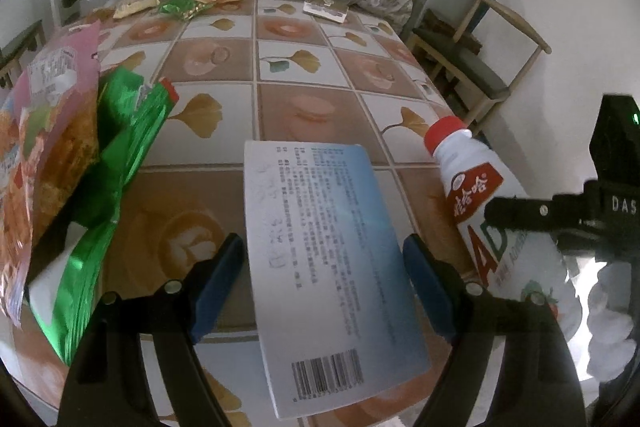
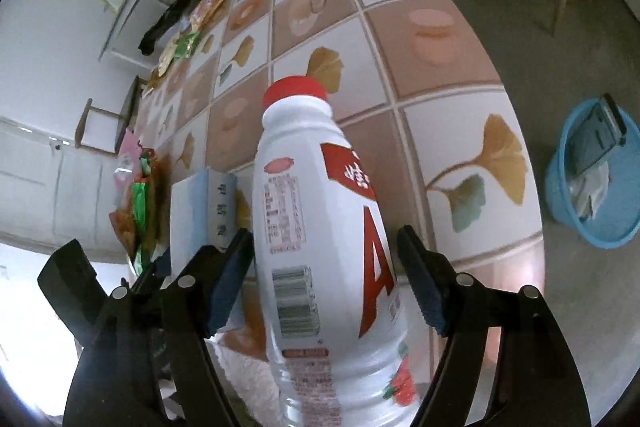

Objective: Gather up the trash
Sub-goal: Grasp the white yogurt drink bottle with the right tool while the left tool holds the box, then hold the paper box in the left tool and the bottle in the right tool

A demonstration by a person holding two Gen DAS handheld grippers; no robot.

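The left gripper (image 1: 323,281) has a flat white box (image 1: 332,267) between its blue pads, at the centre of the left view. The pads seem to press on the box's long edges, though the fisheye makes the contact hard to confirm. The right gripper (image 2: 325,273) pinches a white bottle (image 2: 320,239) with a red cap, held tilted over the table (image 2: 432,35), cap pointing to the upper middle of the frame. In the left view the same bottle (image 1: 480,187) sits at the right edge, with a black finger of the right gripper across its label.

Both hands look loaded, so the step in hand appears to be carrying, not picking. The blue bin (image 2: 592,187) stands on the floor at the right edge of the right view, off the table and already holding some scraps. The next move probably calls for swinging the bottle over that bin and spreading the jaws. Snack wrappers (image 1: 80,155) at the left of the left view remain to be collected.
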